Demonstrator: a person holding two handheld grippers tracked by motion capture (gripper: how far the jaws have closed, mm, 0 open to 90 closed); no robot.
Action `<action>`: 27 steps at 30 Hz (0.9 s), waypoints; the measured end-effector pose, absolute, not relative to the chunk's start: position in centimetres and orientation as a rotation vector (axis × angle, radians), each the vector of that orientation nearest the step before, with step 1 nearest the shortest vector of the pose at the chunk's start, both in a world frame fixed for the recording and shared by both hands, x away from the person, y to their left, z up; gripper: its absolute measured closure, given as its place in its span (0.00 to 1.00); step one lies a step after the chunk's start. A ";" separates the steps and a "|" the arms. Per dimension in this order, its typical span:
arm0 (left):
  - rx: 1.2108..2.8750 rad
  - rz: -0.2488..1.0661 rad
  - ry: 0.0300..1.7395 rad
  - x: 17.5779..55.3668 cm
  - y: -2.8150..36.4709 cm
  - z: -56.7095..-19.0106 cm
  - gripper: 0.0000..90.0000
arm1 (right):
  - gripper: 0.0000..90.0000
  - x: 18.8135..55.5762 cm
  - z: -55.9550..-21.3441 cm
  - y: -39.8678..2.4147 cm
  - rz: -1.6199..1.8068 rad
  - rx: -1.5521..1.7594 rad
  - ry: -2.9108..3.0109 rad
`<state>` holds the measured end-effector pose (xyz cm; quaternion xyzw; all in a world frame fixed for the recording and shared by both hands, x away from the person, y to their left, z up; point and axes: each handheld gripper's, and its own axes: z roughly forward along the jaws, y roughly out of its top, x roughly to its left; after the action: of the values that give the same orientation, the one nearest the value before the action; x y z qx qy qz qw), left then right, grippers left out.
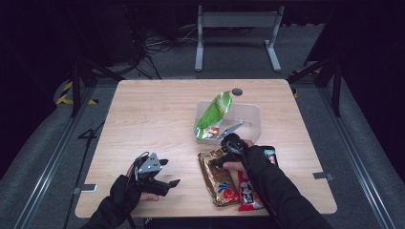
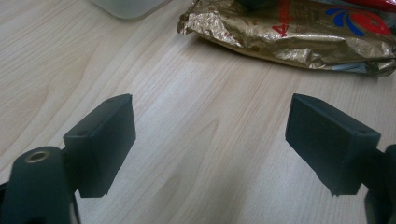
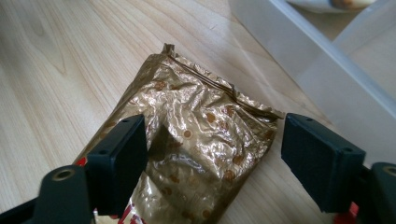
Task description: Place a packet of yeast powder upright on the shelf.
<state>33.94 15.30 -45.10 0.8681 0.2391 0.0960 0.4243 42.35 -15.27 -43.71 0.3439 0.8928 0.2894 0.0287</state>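
A: Where do the two grippers sit?

B: The left gripper (image 1: 168, 182) rests low over the near left part of the wooden worktop (image 1: 153, 119), held by a gloved left hand (image 1: 125, 190). Its jaws stand wide apart with bare wood between them. In the left gripper view the gold packet (image 2: 299, 37) lies ahead of them, well clear of the pads.

A: And the right one?

B: The right gripper (image 1: 230, 145) is over the far end of the gold snack packet (image 1: 218, 177), gripped by the gloved right hand (image 1: 248, 160). In the right gripper view its jaws are spread wide, one on each side of the packet's crimped top (image 3: 201, 135). The left pad (image 3: 122, 158) overlaps the foil edge; the right pad (image 3: 322, 158) stands clear of it. Nothing is clamped.

A: What else is on the worktop?

B: A red snack packet (image 1: 247, 191) lies just beside the gold one, on its right, partly under the right forearm. Beyond them is a clear plastic tub (image 1: 253, 121), with a green snack bag (image 1: 212, 116) leaning upright in its left part. A silvery piece lies in the tub beside the green bag; I cannot tell what it is. The tub's wall (image 3: 327, 70) shows close ahead in the right gripper view.
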 end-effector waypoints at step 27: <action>2.158 0.223 0.608 34.3 15.9 -45.1 0.18 | 0.89 42.0 -42.9 -16.2 1.082 1.153 2.755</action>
<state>34.30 15.86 -45.06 0.8649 0.2437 0.0894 0.4295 41.99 -16.21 -42.95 0.3630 0.8672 0.3405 -0.0173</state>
